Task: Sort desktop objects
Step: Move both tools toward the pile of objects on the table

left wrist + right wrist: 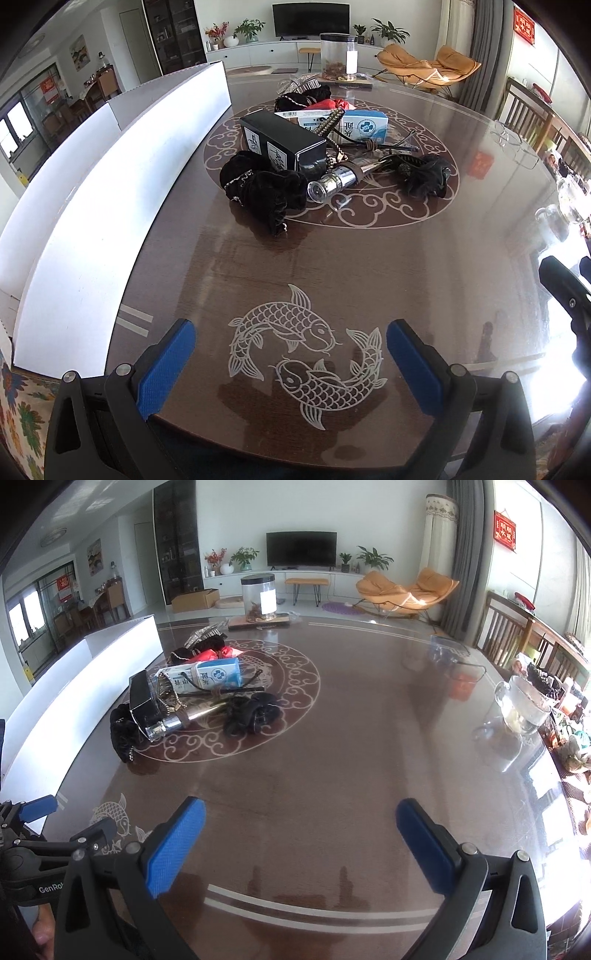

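Observation:
A pile of small objects lies at the middle of the round brown table [207, 273]: a black box [284, 146], a black velvet pouch [262, 192], a chrome tube [340, 181], a blue and white carton [364, 127], a black scrunchie [426, 175] and a red item [325, 105]. The pile also shows in the right wrist view, with the black box [142, 701] and the carton [218, 674]. My left gripper [291, 363] is open and empty above the fish pattern near the table's front edge. My right gripper [301, 843] is open and empty, well short of the pile.
A long white open box [92, 199] runs along the table's left side. A clear jar [338, 57] stands on a wooden board at the far edge. A glass teapot [522, 705] and clutter sit at the right edge. Wooden chairs [506, 631] stand at right.

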A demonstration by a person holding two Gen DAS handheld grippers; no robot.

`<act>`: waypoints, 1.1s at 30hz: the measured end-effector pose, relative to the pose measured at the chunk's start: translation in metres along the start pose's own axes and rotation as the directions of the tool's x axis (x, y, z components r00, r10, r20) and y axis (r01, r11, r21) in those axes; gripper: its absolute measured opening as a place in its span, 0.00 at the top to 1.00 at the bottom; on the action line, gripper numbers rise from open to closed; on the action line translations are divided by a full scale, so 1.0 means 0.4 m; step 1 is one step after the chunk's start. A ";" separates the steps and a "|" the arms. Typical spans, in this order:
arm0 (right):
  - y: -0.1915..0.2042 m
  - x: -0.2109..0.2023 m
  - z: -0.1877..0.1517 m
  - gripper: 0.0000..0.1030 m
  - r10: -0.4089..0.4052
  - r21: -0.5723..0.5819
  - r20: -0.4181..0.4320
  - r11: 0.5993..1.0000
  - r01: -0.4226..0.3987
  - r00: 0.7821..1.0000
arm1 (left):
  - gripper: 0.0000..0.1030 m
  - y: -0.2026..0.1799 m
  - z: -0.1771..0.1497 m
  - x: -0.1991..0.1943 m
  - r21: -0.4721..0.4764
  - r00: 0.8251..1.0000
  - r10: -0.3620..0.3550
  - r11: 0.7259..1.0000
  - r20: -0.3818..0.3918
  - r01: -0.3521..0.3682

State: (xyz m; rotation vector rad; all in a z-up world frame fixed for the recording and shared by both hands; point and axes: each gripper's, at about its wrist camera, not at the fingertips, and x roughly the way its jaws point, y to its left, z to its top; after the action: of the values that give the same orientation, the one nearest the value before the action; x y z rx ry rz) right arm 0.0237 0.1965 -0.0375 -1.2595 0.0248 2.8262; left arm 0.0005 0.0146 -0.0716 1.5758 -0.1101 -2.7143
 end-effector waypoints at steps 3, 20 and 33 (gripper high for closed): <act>0.002 0.047 0.010 0.00 0.000 0.022 -0.027 1.000 0.000 1.000 | 0.00 0.013 0.016 0.039 -0.003 1.000 0.009 1.000 -0.005 -0.009; 0.040 0.185 0.022 0.00 0.016 -0.009 -0.102 1.000 -0.017 0.995 | 0.00 0.048 0.034 0.132 -0.037 0.999 0.010 0.999 -0.032 -0.012; 0.030 0.256 0.004 0.00 -0.006 -0.041 -0.135 0.999 0.000 0.991 | 0.00 0.059 0.083 0.169 -0.012 0.997 -0.066 0.998 -0.028 0.066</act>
State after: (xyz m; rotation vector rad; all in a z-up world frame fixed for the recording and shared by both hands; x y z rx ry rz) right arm -0.0464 0.1885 -0.1126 -1.4563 -0.0303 2.7475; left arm -0.0628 -0.0094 -0.1126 1.6429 -0.0437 -2.7349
